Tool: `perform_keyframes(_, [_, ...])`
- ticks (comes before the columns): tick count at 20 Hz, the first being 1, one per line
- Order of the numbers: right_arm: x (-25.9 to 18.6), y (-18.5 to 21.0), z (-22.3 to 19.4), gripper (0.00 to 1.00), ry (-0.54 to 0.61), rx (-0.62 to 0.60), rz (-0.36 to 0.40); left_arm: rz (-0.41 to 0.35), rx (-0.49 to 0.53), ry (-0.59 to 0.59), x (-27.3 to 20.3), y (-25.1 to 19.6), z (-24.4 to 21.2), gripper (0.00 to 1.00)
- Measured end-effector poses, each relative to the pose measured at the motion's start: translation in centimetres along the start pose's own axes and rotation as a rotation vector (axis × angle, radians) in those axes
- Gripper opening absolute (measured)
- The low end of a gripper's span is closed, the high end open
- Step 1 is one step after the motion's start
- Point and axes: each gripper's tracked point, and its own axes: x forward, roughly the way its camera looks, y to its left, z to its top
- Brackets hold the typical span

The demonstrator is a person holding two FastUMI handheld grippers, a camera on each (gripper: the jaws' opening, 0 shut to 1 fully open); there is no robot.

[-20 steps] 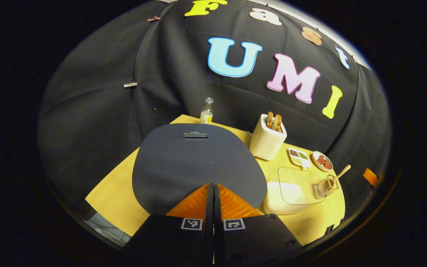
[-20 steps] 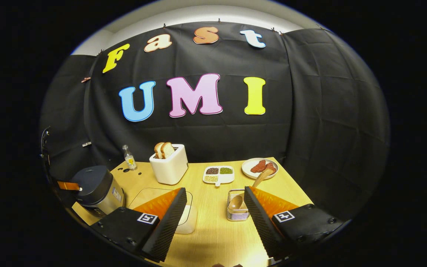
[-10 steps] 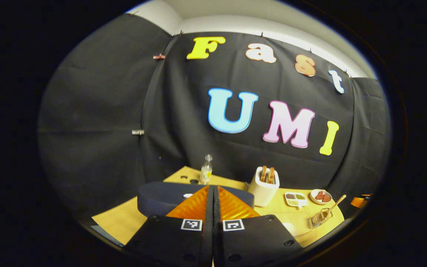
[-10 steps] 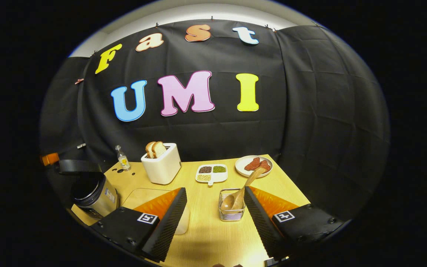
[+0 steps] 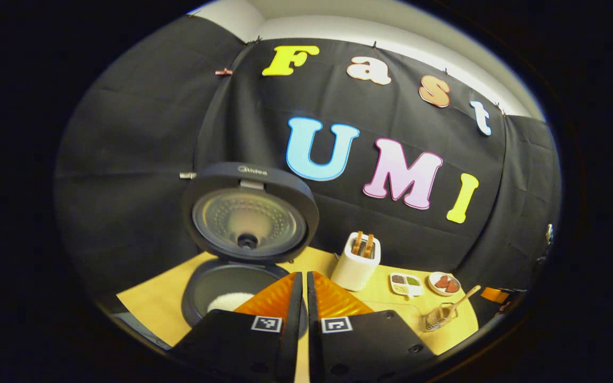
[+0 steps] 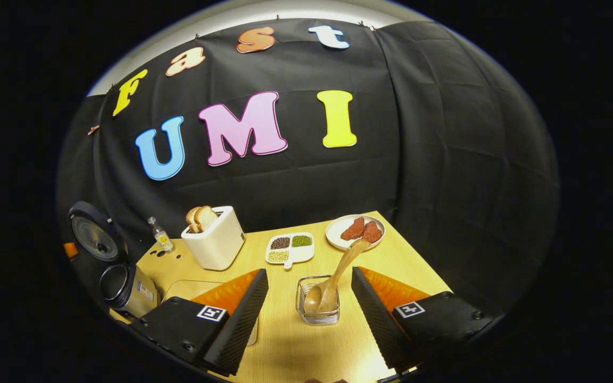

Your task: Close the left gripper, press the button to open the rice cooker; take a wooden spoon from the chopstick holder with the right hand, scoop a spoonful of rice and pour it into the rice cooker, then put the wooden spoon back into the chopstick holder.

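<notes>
On the table [image 6: 285, 351]: everything named below stands on one yellow wooden top
Rice cooker [image 5: 234, 295]: at 7 o'clock in the left gripper view; lid [image 5: 250, 213] upright and open; white rice showing in the dark pot
Left gripper [image 5: 300, 282]: fingers nearly together, a thin slit between them, holding nothing; tips just over the cooker's near rim
Right gripper [image 6: 309, 287]: fingers spread wide apart, empty; chopstick holder [image 6: 317, 314] sits between them
Wooden spoon [image 6: 333, 282]: bowl down in the holder; handle leaning toward 1 o'clock, untouched by either finger
Toaster [image 6: 213, 242]: at 10 o'clock from the holder; bread in its slots
</notes>
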Motion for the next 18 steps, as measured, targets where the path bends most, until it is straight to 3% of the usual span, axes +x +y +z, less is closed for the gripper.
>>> perform_keyframes(3, [2.1, -0.9, -0.3, 0.98, 0.023, 0.016, 0.006, 0.002, 0.005, 0.014, -0.7, -1.2, -0.9, 0.43])
perform_keyframes(7, [5.0, -2.6, -1.0, 0.99, 0.061, 0.044, 0.002, 0.045, 0.019, 0.019, -1.5, -2.2, -1.3, 0.57])
perform_keyframes(8, [5.6, -3.0, -1.3, 0.99, 0.078, 0.058, -0.003, 0.057, 0.022, 0.018, -1.6, -2.3, -1.6, 0.67])
perform_keyframes(9, [6.2, -3.2, -1.4, 0.99, 0.088, 0.073, 0.0, 0.07, 0.025, 0.017, -1.9, -2.3, -1.7, 0.66])
perform_keyframes(10, [6.7, -3.4, -1.5, 0.99, 0.095, 0.082, -0.002, 0.089, 0.027, 0.02, -1.8, -2.4, -1.9, 0.76])
perform_keyframes(11, [7.4, -3.8, -2.1, 0.98, 0.104, 0.084, -0.004, 0.099, 0.031, 0.023, -2.0, -2.6, -2.1, 0.98])
perform_keyframes(18, [12.5, -5.9, -4.7, 0.99, 0.169, 0.154, -0.038, 0.181, 0.069, 0.108, -3.6, -4.0, -6.3, 0.95])
